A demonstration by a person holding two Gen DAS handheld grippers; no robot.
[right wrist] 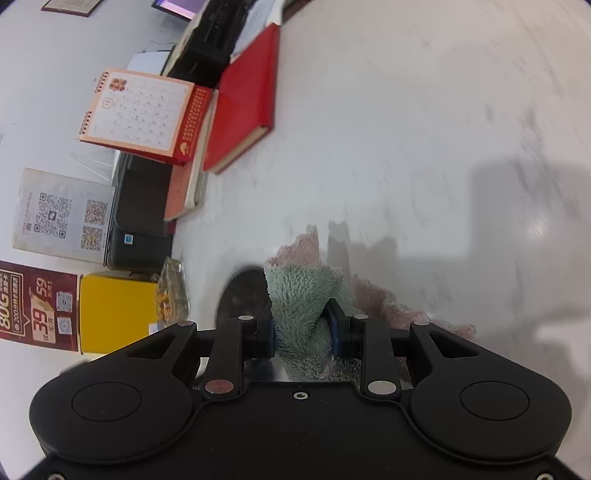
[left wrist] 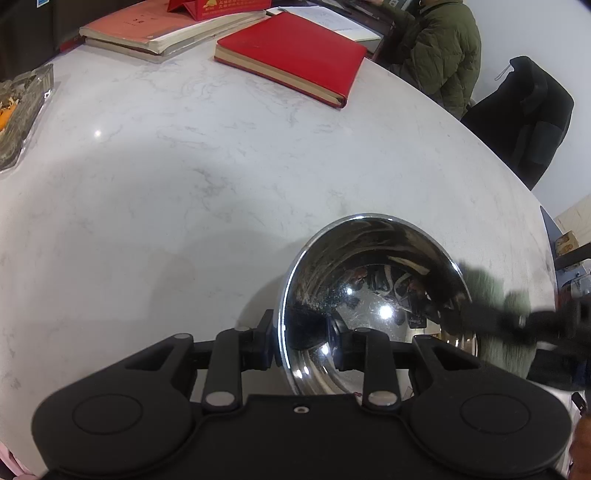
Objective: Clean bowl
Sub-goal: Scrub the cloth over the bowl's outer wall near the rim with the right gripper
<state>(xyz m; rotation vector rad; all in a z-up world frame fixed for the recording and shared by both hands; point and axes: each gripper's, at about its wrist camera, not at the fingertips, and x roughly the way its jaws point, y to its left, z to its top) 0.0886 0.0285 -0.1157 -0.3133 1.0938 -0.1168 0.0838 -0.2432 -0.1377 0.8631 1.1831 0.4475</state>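
Left wrist view. At the far left edge sits a glass tray [left wrist: 22,118] with orange scraps in it. The marble table [left wrist: 184,177] is bare across its middle; a pale book [left wrist: 155,33] and a red notebook [left wrist: 291,55] lie at the far side. A person in a green jacket [left wrist: 439,51] sits beyond the table edge, beside a dark chair [left wrist: 524,118].

The steel bowl [left wrist: 369,288] stands near the front right of the table, tipped slightly toward the camera. The left gripper [left wrist: 303,343] pinches the bowl's near rim: one finger outside the wall, the other inside. The right gripper [left wrist: 546,325] enters blurred from the right edge, with green cloth showing at the bowl's right rim.

Right wrist view. A wall with posters, a yellow box [right wrist: 118,310] and a desk calendar [right wrist: 140,114] stand to the left. The right gripper [right wrist: 303,332] is clamped on a bunched green-and-pink cloth [right wrist: 303,295]. The bowl [right wrist: 243,299] shows only as a dark blurred arc just left of the cloth.

Assessment: the wiping step is in hand, with the bowl steadied and the cloth at its edge. The next move calls for sweeping the cloth around the inner wall while the left grip holds firm; the thin, slick rim could slip.
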